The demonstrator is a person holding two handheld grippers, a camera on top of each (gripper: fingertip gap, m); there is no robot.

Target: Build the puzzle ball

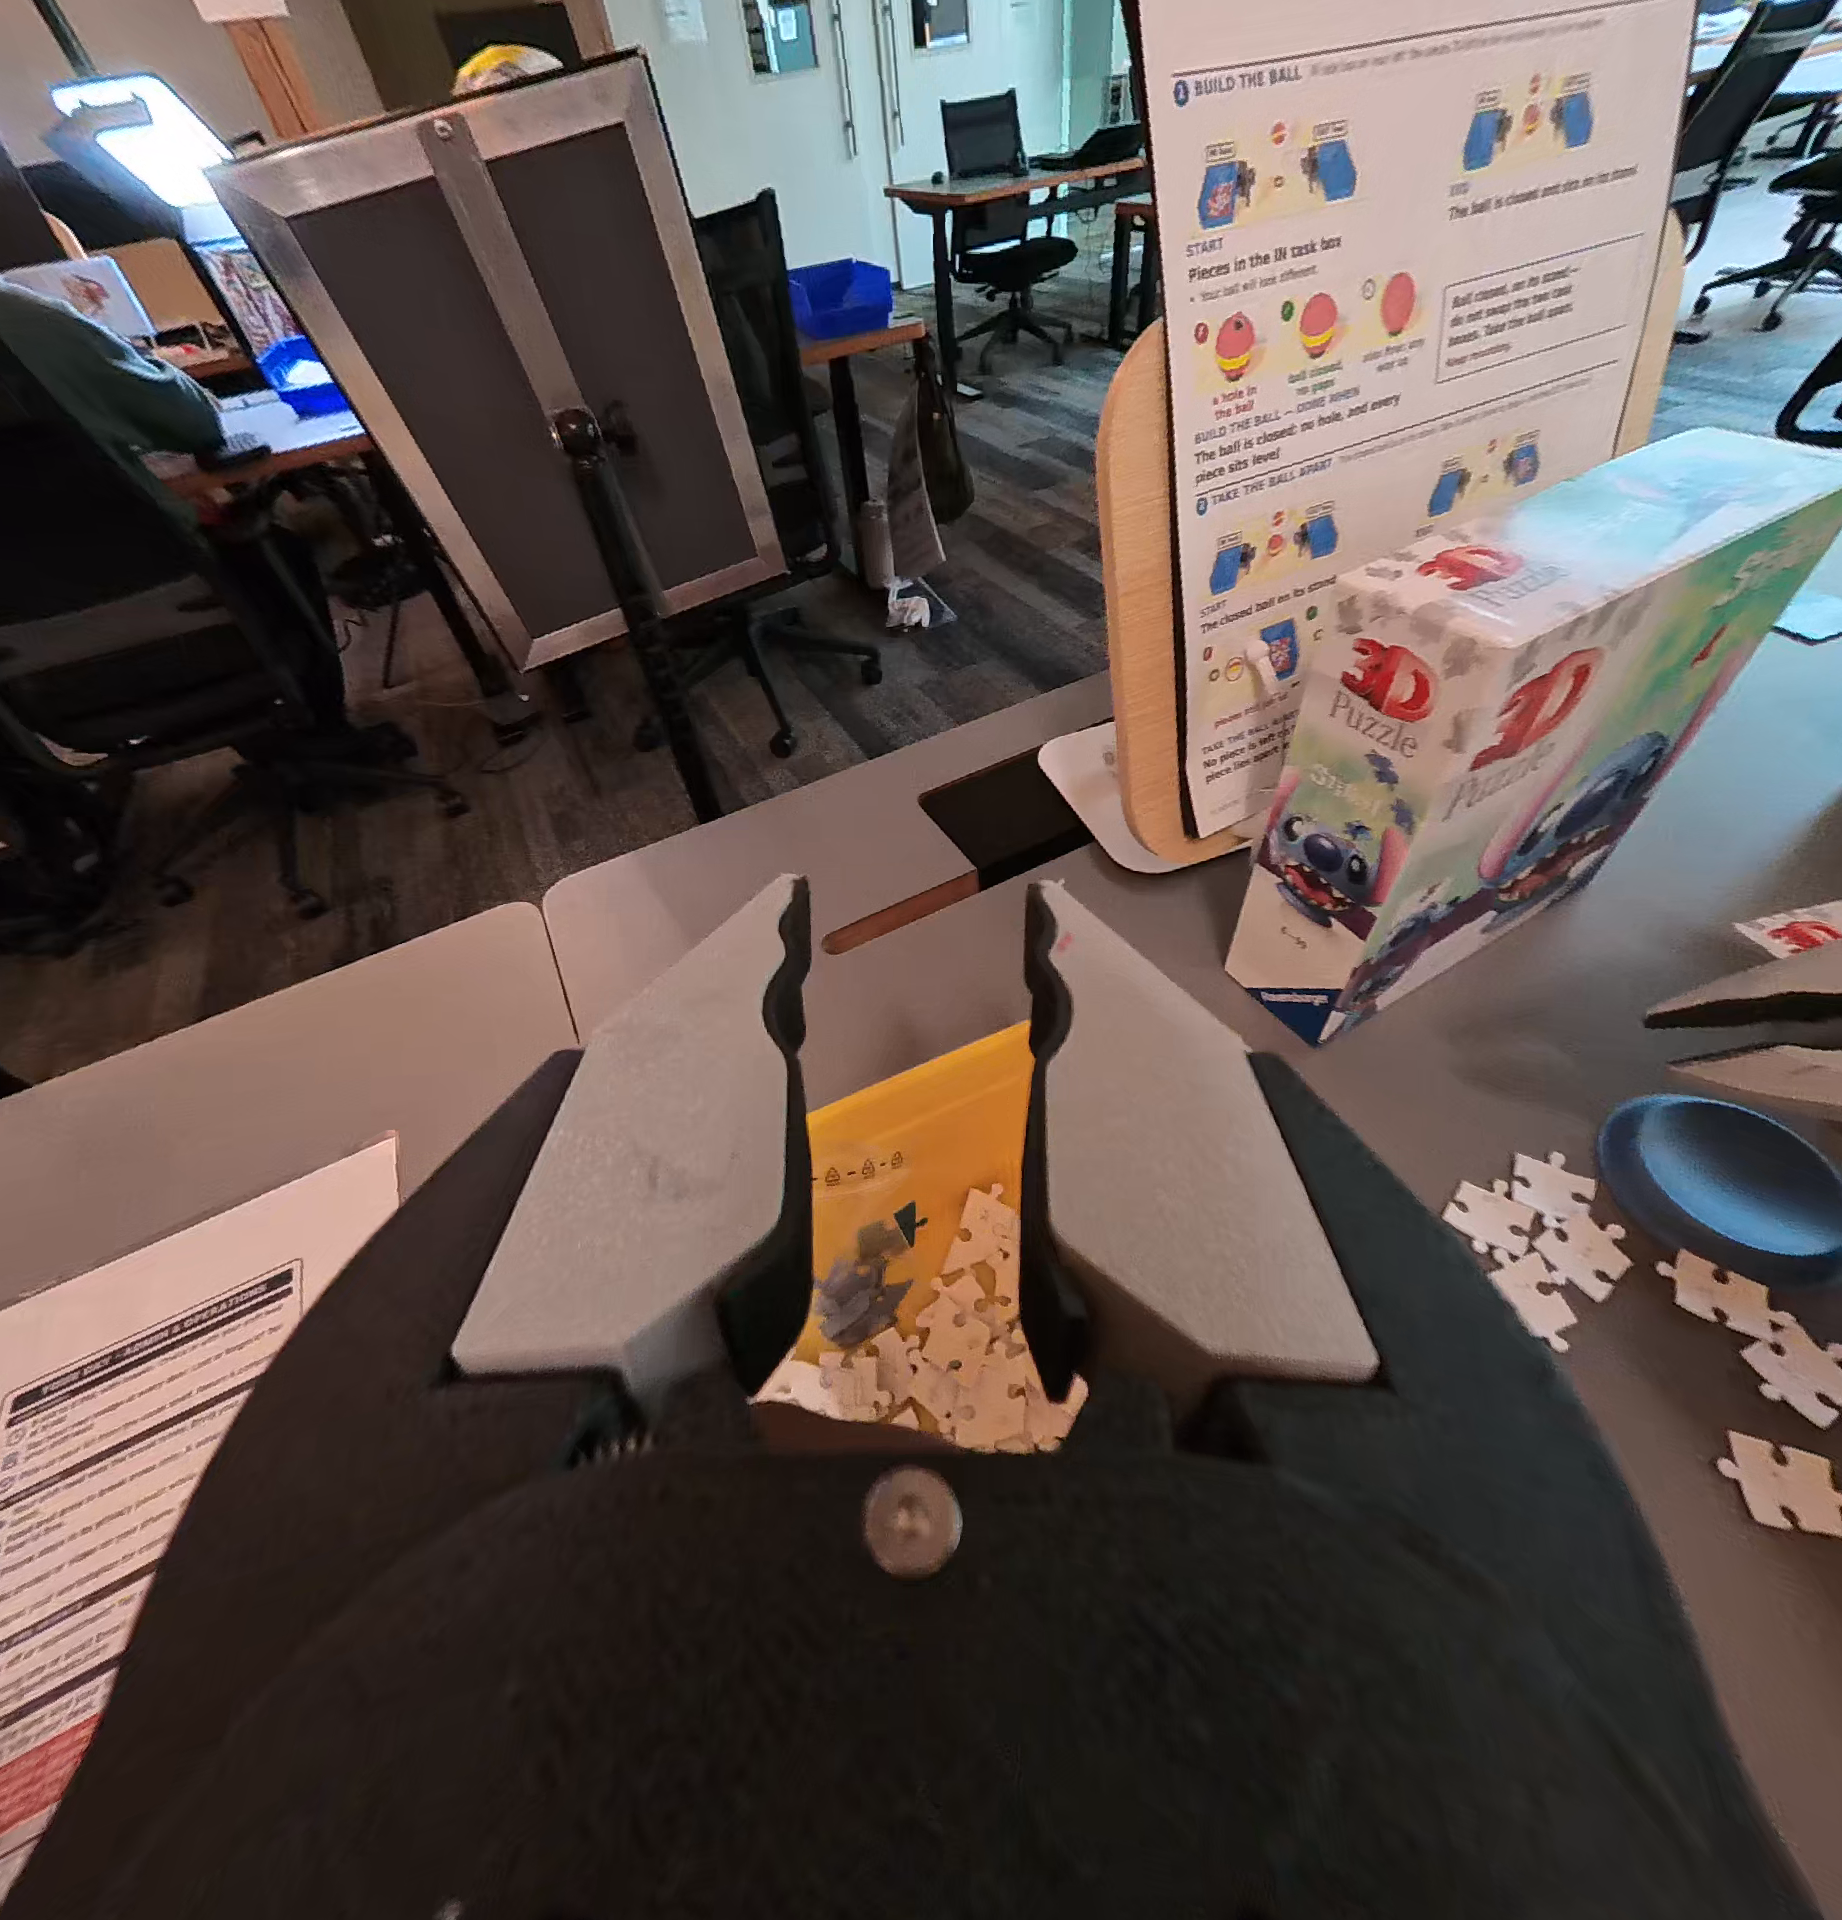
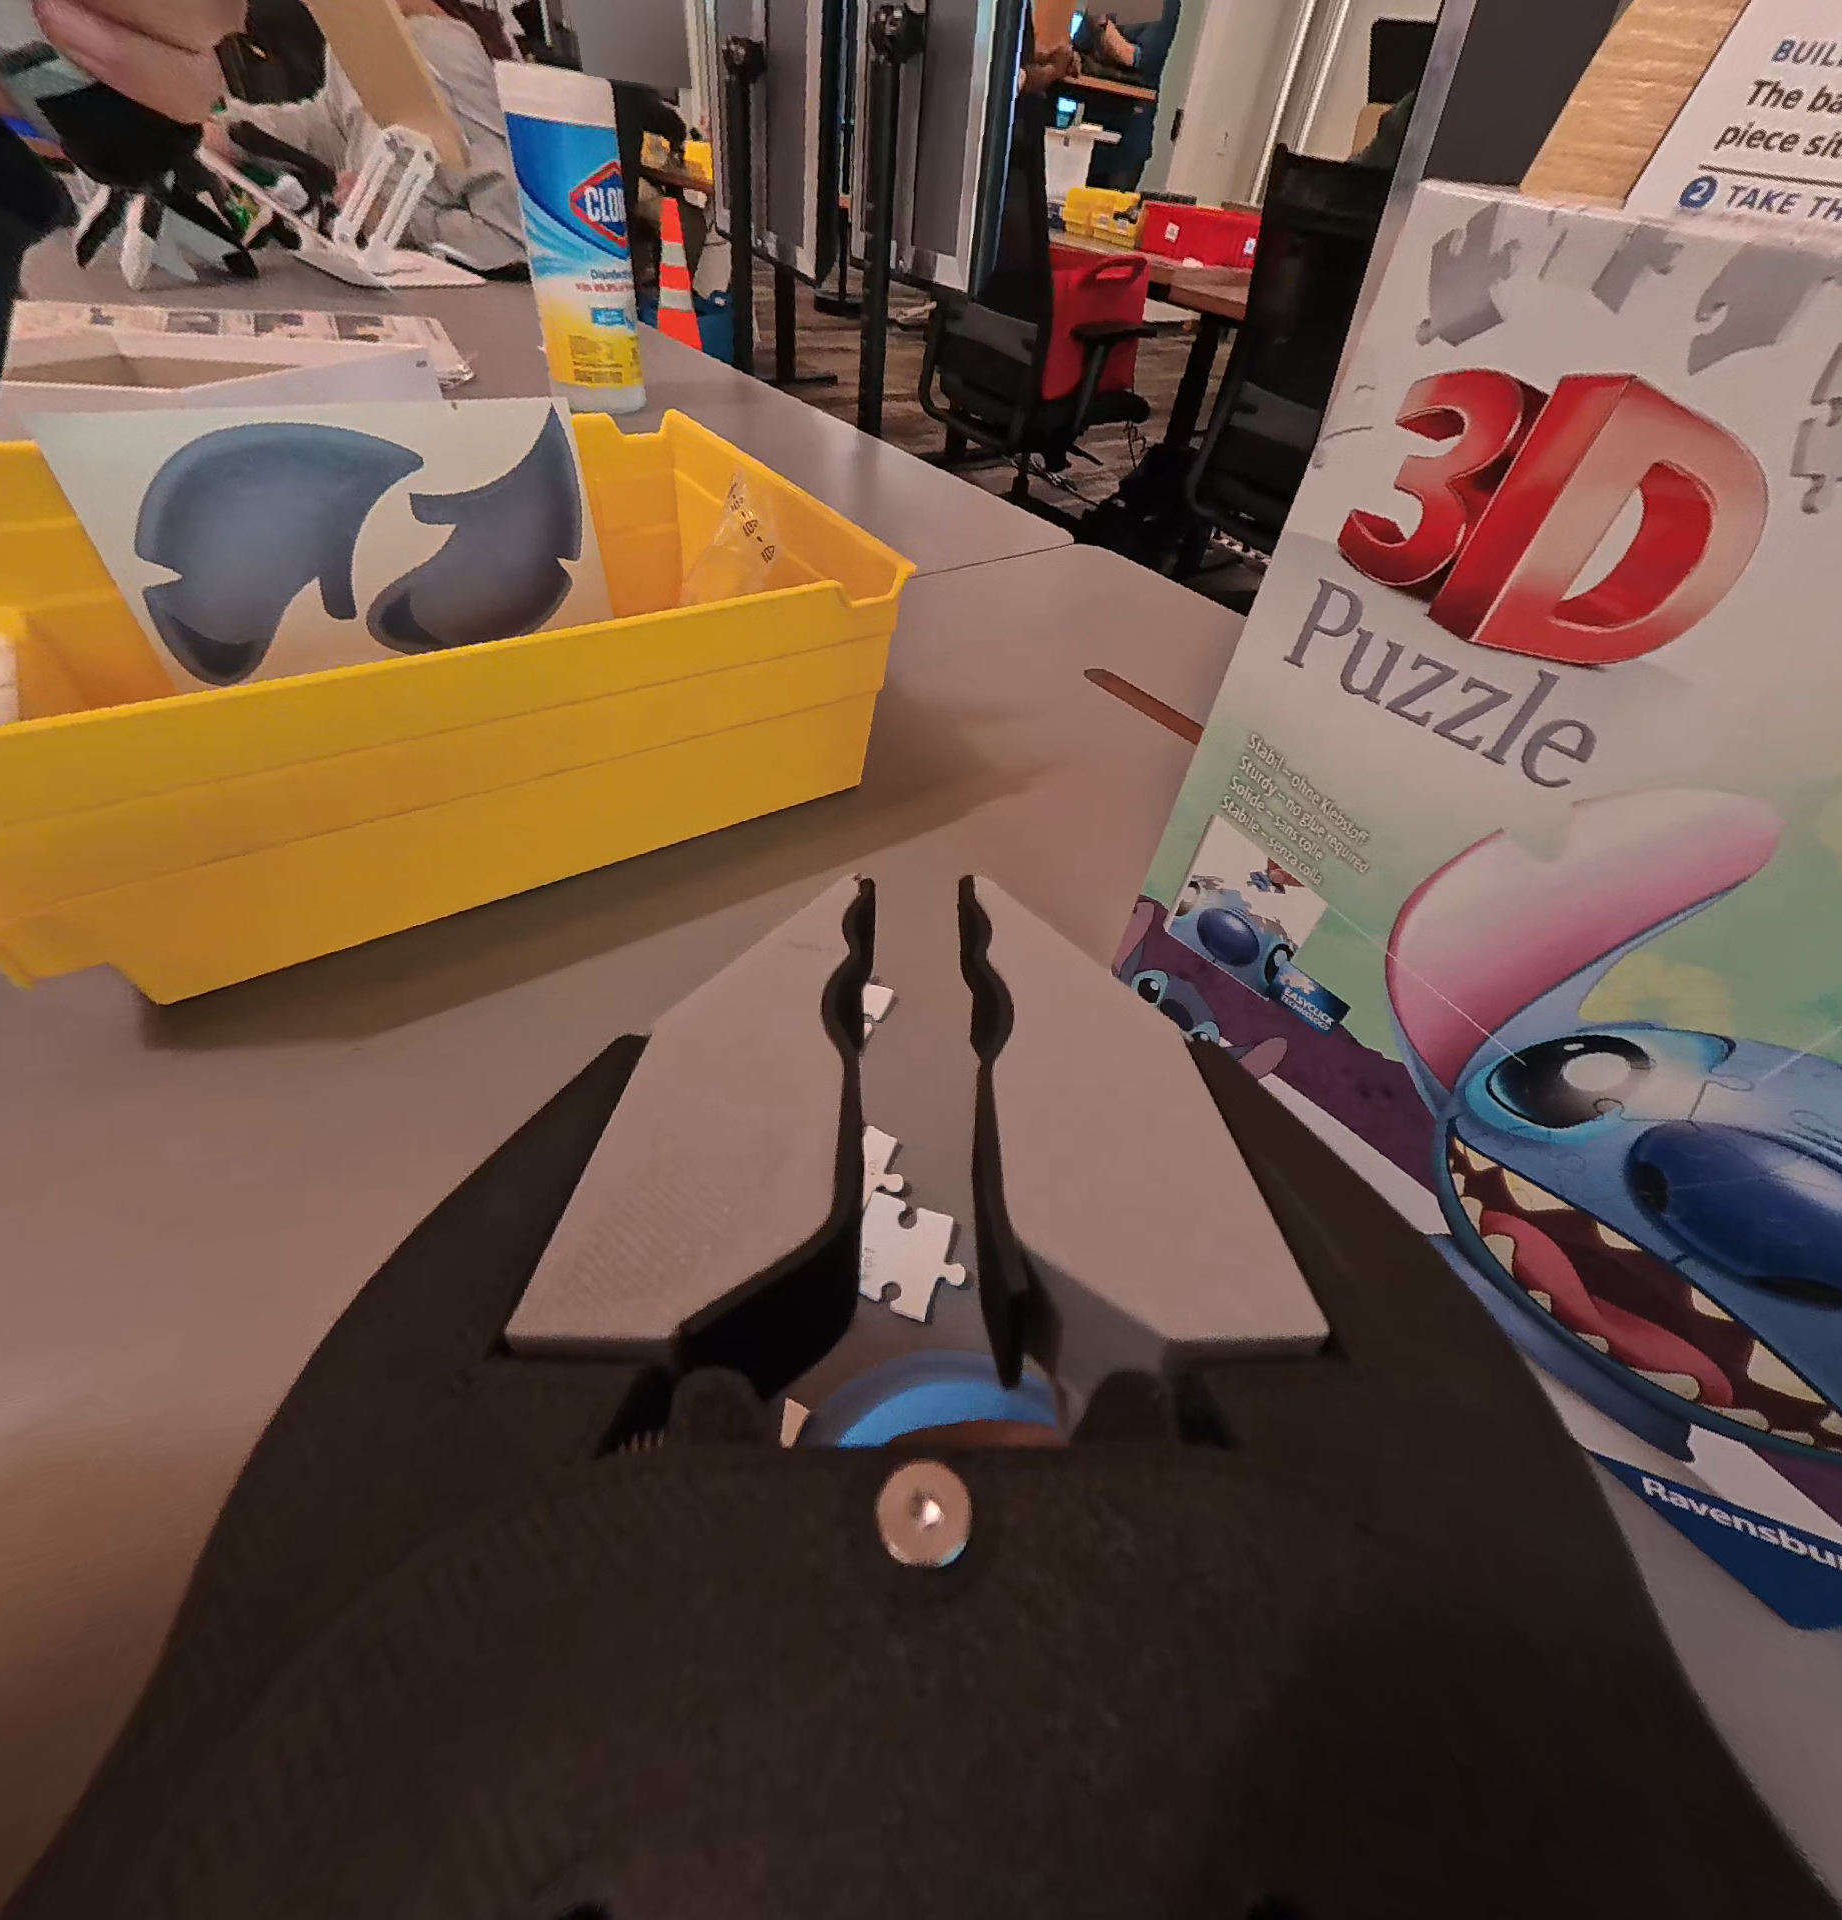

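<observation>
My left gripper (image 1: 917, 904) is open and empty, hovering over the yellow bin (image 1: 927, 1122), which holds a heap of white puzzle pieces (image 1: 958, 1340) and a few blue ones. Several loose white pieces (image 1: 1551, 1247) lie face down on the grey table beside a dark blue round stand (image 1: 1727, 1174). My right gripper (image 2: 915, 894) is open and empty, low over the table above two or three white pieces (image 2: 906, 1262) and the blue stand (image 2: 927, 1397). The right gripper's fingers (image 1: 1769, 1008) show at the right edge of the left wrist view. The yellow bin (image 2: 429, 748) stands to the left in the right wrist view.
The puzzle box (image 1: 1519, 748) stands upright behind the loose pieces, close on the right in the right wrist view (image 2: 1582, 831). An instruction board (image 1: 1395, 364) stands behind it. A printed sheet (image 1: 117, 1455) lies at left. A card with ear shapes (image 2: 345, 540) leans in the bin. A wipes canister (image 2: 574, 229) stands beyond. There is about 25 cm between the tips of the two grippers.
</observation>
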